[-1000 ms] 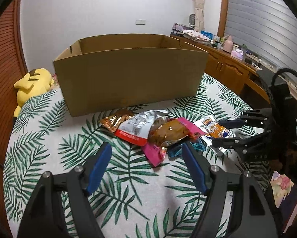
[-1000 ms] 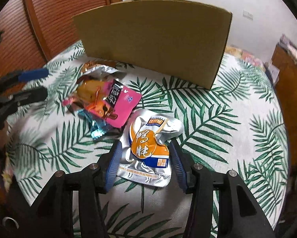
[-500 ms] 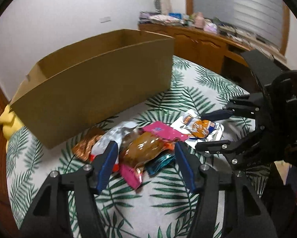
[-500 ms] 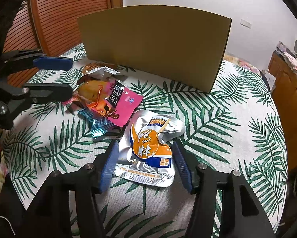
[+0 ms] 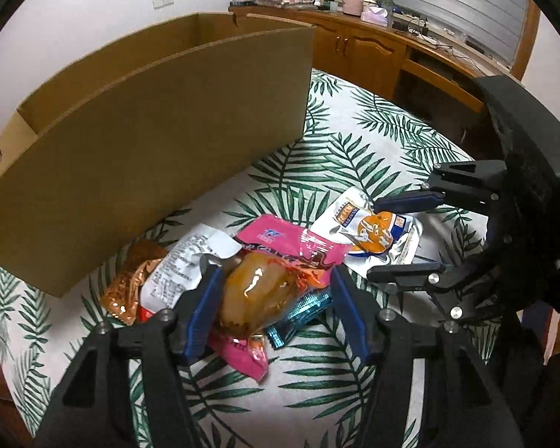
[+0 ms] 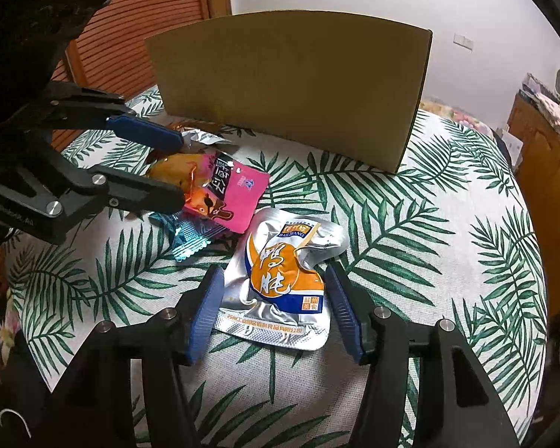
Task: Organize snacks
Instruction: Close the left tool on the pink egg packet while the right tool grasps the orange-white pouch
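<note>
A: Left wrist view first: our left gripper [image 5: 274,300] straddles the amber snack pouch [image 5: 255,291] on the pink packet [image 5: 280,244]. Its jaws have just been opening a little; the pouch sits between them, and we cannot tell whether the pads touch it.

B: And our right gripper [image 6: 274,308] stands spread around the silver-and-orange pouch [image 6: 280,280], with a gap on each side, so nothing is pinched there.

A: So how far along are we?

B: Barely started, we judge. Every snack we see lies on the leaf-print cloth [image 6: 429,261]: beside the left jaws a white-and-red packet [image 5: 184,265] and a copper wrapper [image 5: 130,287], and under the pile a teal wrapper [image 5: 298,311]. The cardboard box [image 5: 149,142] stands beyond the tongs, and what we see of its inside looks bare.

A: What stands in our way?

B: The two grippers work close together, and the snacks overlap, so lifting the amber pouch may drag the pink packet. The box's tall near wall must be cleared too. The wooden sideboard [image 5: 373,52] with its clutter is well apart.
</note>
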`<state>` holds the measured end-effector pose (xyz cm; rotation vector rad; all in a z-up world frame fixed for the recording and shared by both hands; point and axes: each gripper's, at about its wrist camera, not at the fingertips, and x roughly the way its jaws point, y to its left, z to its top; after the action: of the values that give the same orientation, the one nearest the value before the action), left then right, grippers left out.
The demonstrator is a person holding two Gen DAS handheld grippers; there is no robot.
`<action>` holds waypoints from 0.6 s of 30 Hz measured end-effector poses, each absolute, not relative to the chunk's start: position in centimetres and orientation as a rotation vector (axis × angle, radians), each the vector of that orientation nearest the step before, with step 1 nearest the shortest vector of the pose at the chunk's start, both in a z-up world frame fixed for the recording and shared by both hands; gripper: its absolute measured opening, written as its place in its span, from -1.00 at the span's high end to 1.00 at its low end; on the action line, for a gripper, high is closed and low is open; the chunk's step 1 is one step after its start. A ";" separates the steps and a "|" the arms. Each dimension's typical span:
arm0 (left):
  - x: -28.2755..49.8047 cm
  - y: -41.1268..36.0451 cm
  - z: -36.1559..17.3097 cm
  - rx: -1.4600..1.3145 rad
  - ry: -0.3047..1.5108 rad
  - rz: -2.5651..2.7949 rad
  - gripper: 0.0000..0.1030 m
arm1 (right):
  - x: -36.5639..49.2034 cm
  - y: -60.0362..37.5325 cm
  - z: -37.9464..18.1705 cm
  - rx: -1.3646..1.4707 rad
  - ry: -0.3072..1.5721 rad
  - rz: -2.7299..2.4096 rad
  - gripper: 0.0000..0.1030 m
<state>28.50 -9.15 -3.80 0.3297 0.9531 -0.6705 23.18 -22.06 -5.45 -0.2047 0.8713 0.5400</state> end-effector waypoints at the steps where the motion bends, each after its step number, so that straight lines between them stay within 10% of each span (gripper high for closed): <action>1: 28.6 -9.2 -4.1 0.333 0.964 -0.671 -0.28 | 23.2 -22.1 -5.5 -0.204 0.871 0.540 -0.12; 18: 29.1 -8.5 -5.4 0.247 0.957 -0.692 -0.33 | 23.3 -22.3 -5.4 -0.184 0.872 0.550 -0.12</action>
<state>29.12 -8.50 -5.44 0.2475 0.9570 -0.6918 23.27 -22.33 -5.36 -0.1840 0.8721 0.5501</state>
